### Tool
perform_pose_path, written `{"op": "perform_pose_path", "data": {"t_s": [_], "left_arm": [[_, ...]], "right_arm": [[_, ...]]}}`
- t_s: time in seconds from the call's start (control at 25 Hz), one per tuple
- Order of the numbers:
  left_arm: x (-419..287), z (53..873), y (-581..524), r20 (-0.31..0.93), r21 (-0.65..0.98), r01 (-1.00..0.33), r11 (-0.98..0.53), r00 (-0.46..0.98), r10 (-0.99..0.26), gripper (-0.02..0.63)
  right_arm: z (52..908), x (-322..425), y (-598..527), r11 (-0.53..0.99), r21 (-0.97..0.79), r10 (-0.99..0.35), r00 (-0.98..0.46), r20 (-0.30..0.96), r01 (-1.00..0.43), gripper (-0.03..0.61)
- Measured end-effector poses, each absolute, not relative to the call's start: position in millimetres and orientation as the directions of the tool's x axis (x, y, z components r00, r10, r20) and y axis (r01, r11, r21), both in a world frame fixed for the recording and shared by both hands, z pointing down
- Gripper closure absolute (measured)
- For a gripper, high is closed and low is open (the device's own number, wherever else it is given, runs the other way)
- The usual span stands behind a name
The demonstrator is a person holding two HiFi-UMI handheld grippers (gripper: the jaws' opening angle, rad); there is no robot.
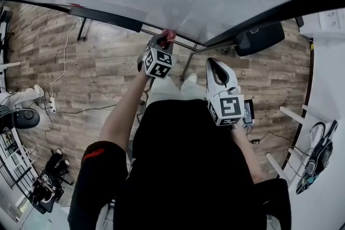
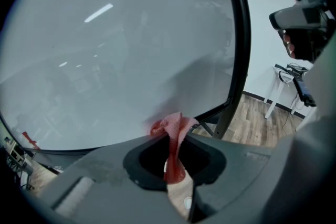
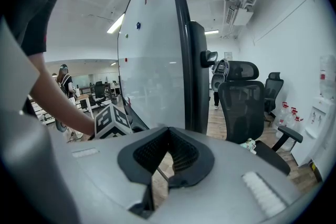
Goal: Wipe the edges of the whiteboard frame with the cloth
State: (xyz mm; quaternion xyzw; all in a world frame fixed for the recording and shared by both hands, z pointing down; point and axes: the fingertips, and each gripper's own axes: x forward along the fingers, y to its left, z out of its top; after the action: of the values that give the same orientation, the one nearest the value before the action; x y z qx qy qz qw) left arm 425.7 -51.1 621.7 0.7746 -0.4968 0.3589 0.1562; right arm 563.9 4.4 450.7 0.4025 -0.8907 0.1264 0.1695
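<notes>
Left gripper [image 2: 173, 165] clamps the red cloth [image 2: 173, 131], whose bunched end touches the whiteboard [image 2: 121, 50] at its bottom edge (near the lower corner of the dark frame [image 2: 242, 50]). The right gripper [image 3: 167, 131], jaws together and empty, is held beside the board's side edge.

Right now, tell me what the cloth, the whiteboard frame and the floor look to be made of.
Cloth: soft pink-red fabric, matte; it bunches in folds and shows a fine weave.
Whiteboard frame: dark, smooth, with a faint sheen; painted metal or plastic, hard to tell which.
Floor: wood-grain planks, matte; whether real wood or laminate is left open.
</notes>
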Motion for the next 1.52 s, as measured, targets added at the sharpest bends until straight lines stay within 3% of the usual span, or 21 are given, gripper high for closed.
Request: {"op": "perform_pose_path", "data": {"t_s": [1.52], "left_arm": [[494,621,-39,0.702,-0.115,-0.853,-0.509,0.293,-0.649,0.566]], "right_arm": [[453,585,9,0.692,-0.083,-0.637,-0.661,0.397,-0.717,0.575]]}}
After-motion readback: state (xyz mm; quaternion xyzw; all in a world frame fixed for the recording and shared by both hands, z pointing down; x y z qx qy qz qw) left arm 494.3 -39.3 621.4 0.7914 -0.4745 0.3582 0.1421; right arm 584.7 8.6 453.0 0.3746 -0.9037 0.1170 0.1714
